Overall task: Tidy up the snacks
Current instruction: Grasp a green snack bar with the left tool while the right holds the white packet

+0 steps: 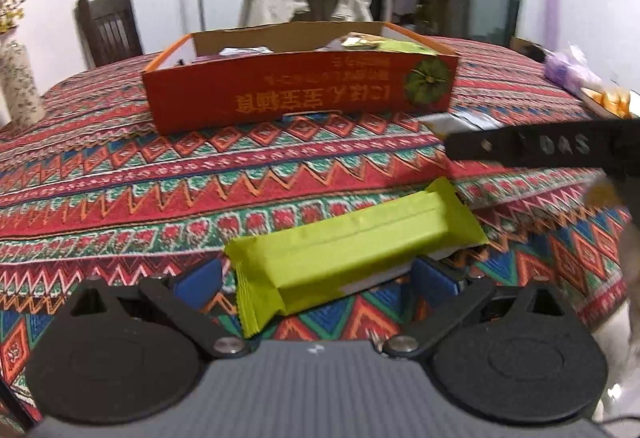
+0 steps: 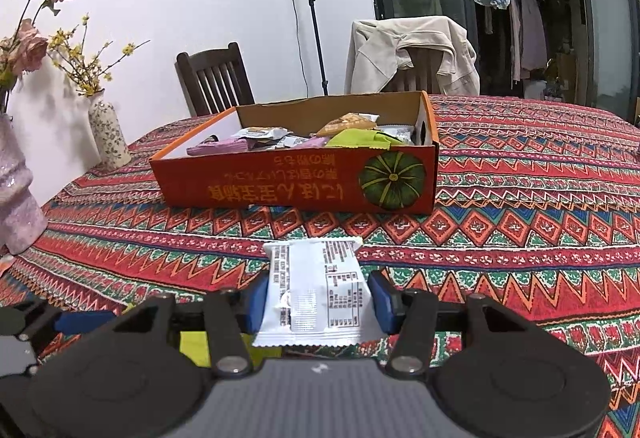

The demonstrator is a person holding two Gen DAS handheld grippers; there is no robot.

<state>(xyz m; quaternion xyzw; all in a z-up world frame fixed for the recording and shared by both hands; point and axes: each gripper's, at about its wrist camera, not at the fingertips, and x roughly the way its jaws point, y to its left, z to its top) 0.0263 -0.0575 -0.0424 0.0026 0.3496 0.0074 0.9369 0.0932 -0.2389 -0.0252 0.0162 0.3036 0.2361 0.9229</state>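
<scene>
My left gripper (image 1: pixel 316 280) is shut on a lime-green snack packet (image 1: pixel 352 238) that lies slantwise between its blue pads, above the tablecloth. My right gripper (image 2: pixel 316 302) is shut on a white snack packet (image 2: pixel 314 290), printed side up, with a pad pressing each side. Beyond both stands an orange cardboard box (image 1: pixel 300 90) (image 2: pixel 296 178) with a pumpkin picture, open on top and holding several wrapped snacks. In the left wrist view the right gripper's black finger (image 1: pixel 540 146) reaches in from the right. The green packet (image 2: pixel 196 350) peeks out low left in the right wrist view.
A patterned red tablecloth (image 2: pixel 520 206) covers the table. Two vases with flowers (image 2: pixel 108 134) stand at the left edge. More wrapped snacks (image 1: pixel 572 72) lie at the far right. Behind the table are a dark wooden chair (image 2: pixel 216 78) and a chair draped with a beige jacket (image 2: pixel 416 54).
</scene>
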